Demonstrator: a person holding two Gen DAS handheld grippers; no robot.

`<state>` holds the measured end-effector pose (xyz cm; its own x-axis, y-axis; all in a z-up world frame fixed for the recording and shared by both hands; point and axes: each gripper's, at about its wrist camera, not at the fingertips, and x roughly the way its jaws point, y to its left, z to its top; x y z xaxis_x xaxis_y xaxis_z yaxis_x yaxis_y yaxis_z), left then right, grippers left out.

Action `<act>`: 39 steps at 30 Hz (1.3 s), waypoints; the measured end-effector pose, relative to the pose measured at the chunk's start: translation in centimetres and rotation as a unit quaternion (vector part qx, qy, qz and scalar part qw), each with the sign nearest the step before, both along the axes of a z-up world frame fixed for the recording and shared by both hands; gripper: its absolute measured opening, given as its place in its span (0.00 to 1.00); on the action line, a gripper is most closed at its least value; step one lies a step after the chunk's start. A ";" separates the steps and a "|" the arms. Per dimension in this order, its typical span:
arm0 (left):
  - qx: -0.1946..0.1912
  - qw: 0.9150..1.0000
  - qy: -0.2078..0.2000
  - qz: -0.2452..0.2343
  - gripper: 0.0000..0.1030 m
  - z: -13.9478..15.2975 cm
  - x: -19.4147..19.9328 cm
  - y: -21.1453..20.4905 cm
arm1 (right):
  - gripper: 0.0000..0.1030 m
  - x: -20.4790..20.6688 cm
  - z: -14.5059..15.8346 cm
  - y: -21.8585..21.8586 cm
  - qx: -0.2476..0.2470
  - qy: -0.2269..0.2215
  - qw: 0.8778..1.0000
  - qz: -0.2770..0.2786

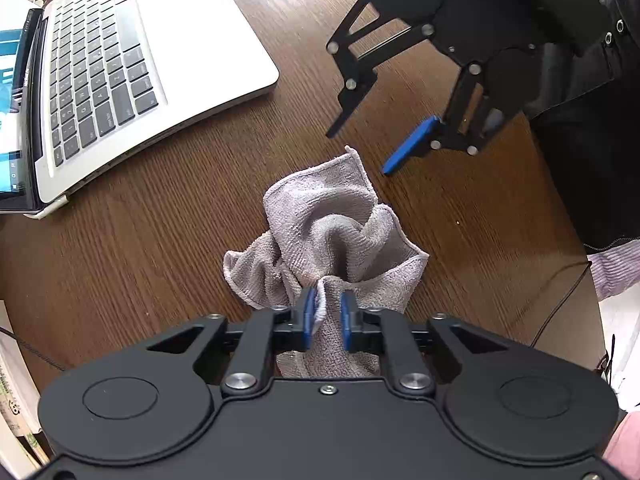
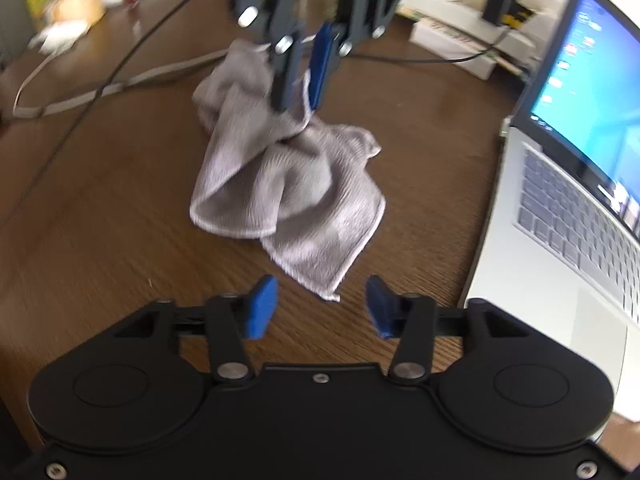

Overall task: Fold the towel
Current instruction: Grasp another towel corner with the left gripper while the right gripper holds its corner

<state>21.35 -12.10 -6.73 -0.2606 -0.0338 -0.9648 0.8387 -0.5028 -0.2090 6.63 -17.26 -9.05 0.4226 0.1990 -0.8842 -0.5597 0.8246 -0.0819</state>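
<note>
A crumpled grey towel (image 1: 340, 236) lies bunched on the brown wooden table (image 1: 160, 248); it also shows in the right wrist view (image 2: 288, 184). My left gripper (image 1: 327, 316) is shut on a raised fold of the towel, pinched between its blue pads; it also shows in the right wrist view (image 2: 300, 80) at the towel's far side. My right gripper (image 2: 320, 304) is open and empty, just short of the towel's near corner (image 2: 330, 294). In the left wrist view it (image 1: 360, 152) hovers beyond the towel's far corner.
An open silver laptop (image 1: 132, 60) sits on the table close to the towel; in the right wrist view it (image 2: 560, 220) is at the right. Cables (image 2: 120, 76) and boxes (image 2: 452, 36) lie along the table's far side. A dark sleeve (image 1: 592, 140) is at the right.
</note>
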 end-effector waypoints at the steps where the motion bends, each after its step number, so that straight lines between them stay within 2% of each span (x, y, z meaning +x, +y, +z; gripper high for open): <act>1: 0.002 1.000 -0.001 0.000 0.08 0.0 0.0 0.0 | 0.48 -0.1 0.0 0.0 0.001 -0.001 1.000 0.013; 9: 0.000 1.000 -0.001 -0.007 0.03 0.0 -0.5 0.3 | 0.48 0.0 0.2 0.1 -0.029 -0.012 0.991 0.130; 11: -0.001 1.000 -0.001 -0.008 0.02 0.3 -0.7 0.3 | 0.46 0.0 0.2 0.2 -0.047 -0.022 0.986 0.158; 12: -0.002 1.000 -0.001 -0.008 0.02 0.4 -0.8 0.3 | 0.42 0.0 0.2 0.3 -0.058 -0.028 0.983 0.171; 13: -0.002 1.000 -0.001 -0.008 0.02 0.4 -0.8 0.3 | 0.32 -0.1 0.1 0.3 -0.065 -0.031 0.980 0.185; 16: -0.003 1.000 -0.003 -0.008 0.02 0.5 -0.9 0.4 | 0.25 -0.2 0.1 0.5 -0.075 -0.030 0.972 0.220; 21: -0.003 1.000 -0.001 -0.009 0.02 0.4 -1.5 0.7 | 0.25 -0.2 0.0 0.9 -0.086 -0.029 0.962 0.259; 23: -0.002 1.000 0.000 -0.009 0.02 0.3 -1.8 0.8 | 0.25 0.3 0.0 0.9 -0.080 -0.019 0.960 0.266; 26: -0.003 1.000 0.000 -0.009 0.02 0.3 -2.1 1.0 | 0.19 2.0 0.2 0.6 -0.049 0.015 0.964 0.262; 27: -0.004 1.000 0.000 -0.008 0.02 0.3 -2.2 1.0 | 0.16 2.6 0.3 0.6 -0.043 0.021 0.964 0.260; 28: -0.006 1.000 -0.001 -0.008 0.02 0.3 -2.2 1.1 | 0.04 3.1 0.3 0.4 -0.034 0.031 0.964 0.260; 34: -0.015 1.000 -0.005 -0.006 0.02 1.0 -2.7 1.7 | 0.02 3.9 0.4 0.1 -0.018 0.050 0.967 0.248; 39: -0.027 1.000 -0.008 0.003 0.02 1.8 -2.7 2.1 | 0.02 4.0 1.6 -0.5 -0.004 0.041 0.972 0.230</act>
